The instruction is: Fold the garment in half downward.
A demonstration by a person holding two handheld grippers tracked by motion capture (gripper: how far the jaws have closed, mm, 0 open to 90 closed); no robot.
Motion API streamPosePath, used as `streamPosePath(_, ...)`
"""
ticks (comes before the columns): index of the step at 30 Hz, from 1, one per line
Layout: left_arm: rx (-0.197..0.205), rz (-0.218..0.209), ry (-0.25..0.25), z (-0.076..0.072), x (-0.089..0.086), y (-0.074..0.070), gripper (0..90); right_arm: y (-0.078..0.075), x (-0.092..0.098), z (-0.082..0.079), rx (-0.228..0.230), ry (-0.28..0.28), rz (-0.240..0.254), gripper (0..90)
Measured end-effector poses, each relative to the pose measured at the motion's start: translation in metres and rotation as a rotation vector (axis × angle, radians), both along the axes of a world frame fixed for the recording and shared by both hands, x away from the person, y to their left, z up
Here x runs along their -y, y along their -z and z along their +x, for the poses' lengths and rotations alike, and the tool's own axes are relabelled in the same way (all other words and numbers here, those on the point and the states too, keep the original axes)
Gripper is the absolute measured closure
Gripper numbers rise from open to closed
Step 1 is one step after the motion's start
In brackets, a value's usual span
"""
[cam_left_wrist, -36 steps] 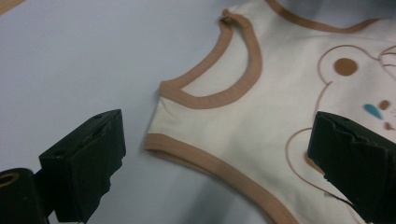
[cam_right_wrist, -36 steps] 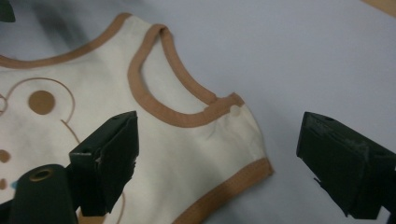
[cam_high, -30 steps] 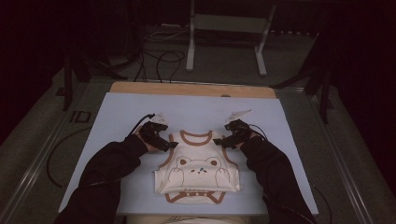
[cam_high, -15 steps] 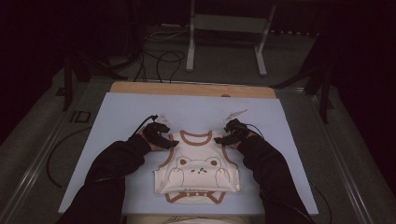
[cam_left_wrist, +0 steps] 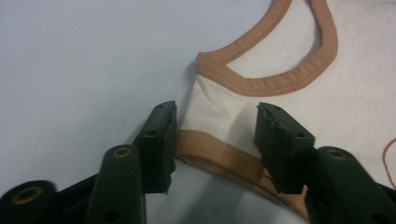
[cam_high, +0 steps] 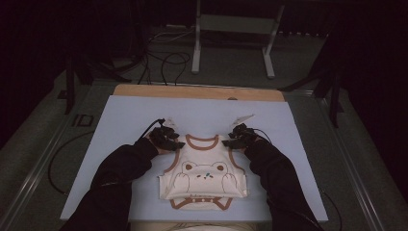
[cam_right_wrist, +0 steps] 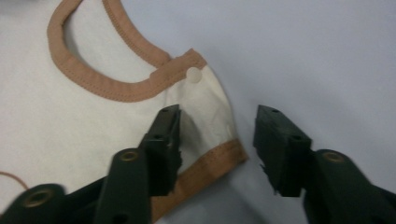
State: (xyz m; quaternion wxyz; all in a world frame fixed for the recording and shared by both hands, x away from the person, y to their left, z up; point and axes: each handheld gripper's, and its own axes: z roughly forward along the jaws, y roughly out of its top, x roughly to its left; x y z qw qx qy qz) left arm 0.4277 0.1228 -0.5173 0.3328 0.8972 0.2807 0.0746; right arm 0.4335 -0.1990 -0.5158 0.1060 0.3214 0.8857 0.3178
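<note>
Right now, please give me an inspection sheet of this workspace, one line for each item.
Surface: pale blue mat, wooden strip at far edge.
Job's things: cream baby vest, brown trim, bear print, lying flat, hem folded up.
Clutter: nothing seen.
Grippers: left tongs and right tongs each straddle a shoulder strap; jaws have just been closing, pads not yet pressing.
Cables: black cable trails from left tongs.
Surroundings: dark floor, metal stand behind.
</note>
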Motion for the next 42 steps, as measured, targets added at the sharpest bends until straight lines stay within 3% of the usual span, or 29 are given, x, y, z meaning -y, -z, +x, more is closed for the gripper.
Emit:
streamPosePath(9,-0.024,-0.001,0.009,-0.003,0.004,-0.002,66.2,-0.003,-0.006,-0.004,-0.018,-0.031,-0.02,75.6)
streamPosePath(17,-0.05,-0.015,0.007,-0.004,0.006,-0.002,74.2,-0.004,-0.009,-0.005,-0.017,-0.033,-0.033,79.5)
streamPosePath(20,-0.064,-0.025,0.01,-0.004,0.008,-0.002,83.8,-0.004,-0.01,-0.006,-0.011,-0.035,-0.038,80.6)
streamPosePath(27,-0.054,0.0,0.015,-0.005,0.011,-0.004,86.5,-0.004,-0.01,-0.005,-0.017,-0.038,-0.035,81.7)
streamPosePath(32,-0.058,-0.004,0.014,-0.005,0.011,-0.004,86.7,-0.006,-0.01,-0.005,-0.02,-0.042,-0.043,82.0)
streamPosePath(35,-0.051,-0.018,0.026,-0.004,0.01,-0.009,86.7,-0.01,-0.01,-0.004,-0.009,-0.043,-0.045,82.1)
streamPosePath(37,-0.043,-0.045,0.022,-0.004,0.008,-0.014,86.7,-0.015,-0.009,-0.004,-0.003,-0.037,-0.024,82.1)
streamPosePath(42,-0.012,-0.068,0.028,-0.003,0.006,-0.03,86.7,-0.027,-0.007,-0.003,0.016,-0.028,0.005,82.0)
